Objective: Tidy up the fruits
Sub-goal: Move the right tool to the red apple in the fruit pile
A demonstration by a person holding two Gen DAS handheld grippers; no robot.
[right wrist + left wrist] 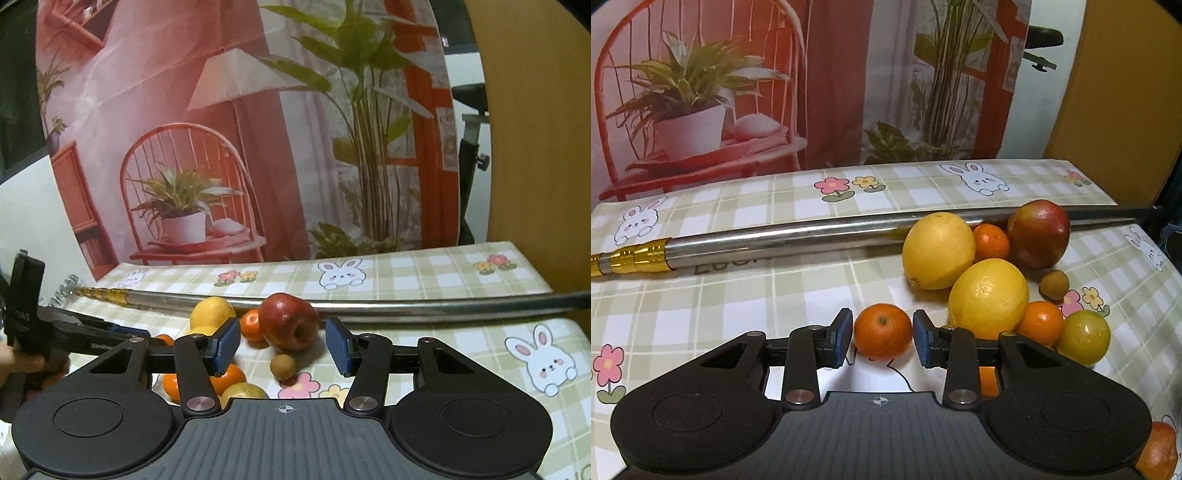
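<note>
Left gripper [882,338] spread around tangerine [882,331], pads not seen touching, right gripper [282,345] spread before apple [289,320], nothing held.

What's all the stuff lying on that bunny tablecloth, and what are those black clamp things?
Lemons: two, yellow, touching, in the cluster.
Apple: one, red, at the back of the cluster, against the pole.
Tangerines: at least four, orange; one apart, between the left fingers, the others in the cluster; another orange fruit shows at the frame's lower right corner.
Yellow-green fruit: one, round, near edge of the cluster.
Small brown fruit: one, in front of the apple.
Metal pole: one, silver with a gold end, lying across the table.
Tablecloth: green check, bunnies and flowers.
Backdrop: printed room scene.
Left gripper: black, blue fingers around the tangerine.
Right gripper: black, open, facing the apple.
</note>
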